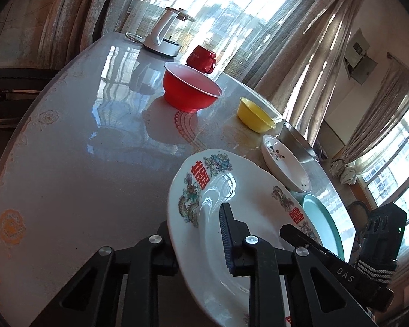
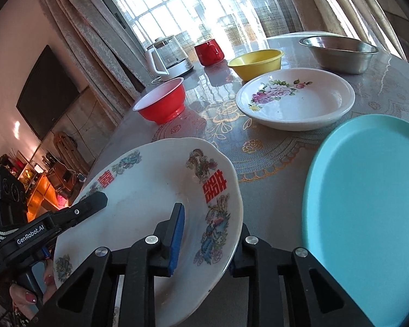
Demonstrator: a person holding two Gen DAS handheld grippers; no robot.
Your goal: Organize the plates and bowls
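I have the dragon plate (image 2: 150,196) pinched from both sides, one gripper on each edge. My left gripper (image 1: 196,242) is clamped over the plate's rim: one finger lies on the inner face and the other is tucked under the outside. My right gripper (image 2: 207,245) grips the opposite rim the same way, its blue pad pressed on the inside and the second finger behind the edge. In the right wrist view I can also see the left gripper's finger reaching in over the far rim, with the hand on its handle below.

The plate sits tilted, its near edge raised off the table (image 1: 68,163), which I judge is why I took it with two grippers: it is wide, shallow and glossy, and a single pinch on one rim would let it swing or slip.

The other pieces stand apart on the table. The teal plate (image 2: 362,207) lies just beside the dragon plate, the flowered plate (image 2: 294,100) beyond it, and then the yellow bowl (image 2: 256,62), the steel bowl (image 2: 338,53) and the red bowl (image 2: 161,103). A red mug (image 2: 208,50) and a white kettle (image 2: 169,57) stand near the window edge and are not part of the sorting.

I would judge the stacking has barely begun, and the teal plate looks like the nearest base for this one.
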